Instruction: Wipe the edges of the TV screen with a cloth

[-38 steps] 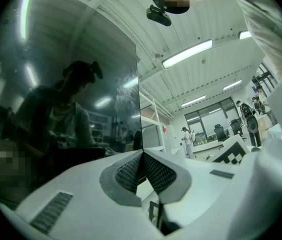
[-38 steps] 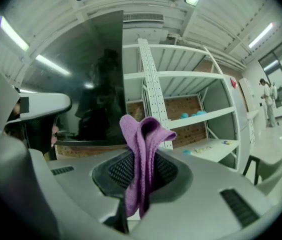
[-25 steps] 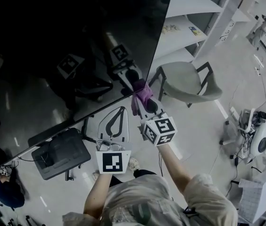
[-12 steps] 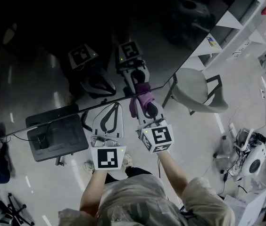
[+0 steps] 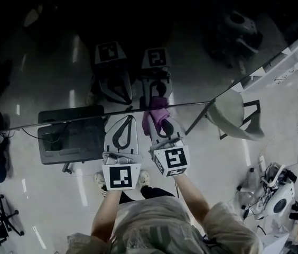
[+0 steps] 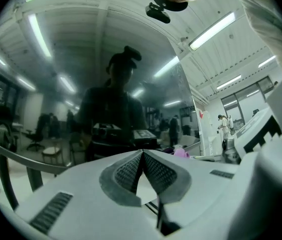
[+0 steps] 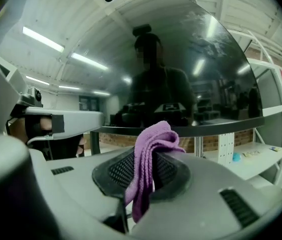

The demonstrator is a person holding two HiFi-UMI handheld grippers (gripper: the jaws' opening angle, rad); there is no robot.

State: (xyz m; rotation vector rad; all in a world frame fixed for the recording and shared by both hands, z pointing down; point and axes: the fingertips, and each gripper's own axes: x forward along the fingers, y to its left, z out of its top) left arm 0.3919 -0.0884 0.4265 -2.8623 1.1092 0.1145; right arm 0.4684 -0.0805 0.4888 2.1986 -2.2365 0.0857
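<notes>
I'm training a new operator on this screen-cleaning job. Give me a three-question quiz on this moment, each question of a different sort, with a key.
1. True or false: the left gripper holds the cloth.
2. Which edge of the TV screen is the cloth beside? A top, B bottom, C left side.
3. Fill in: the right gripper is shut on the ___.
Key: 1 false; 2 B; 3 cloth.
</notes>
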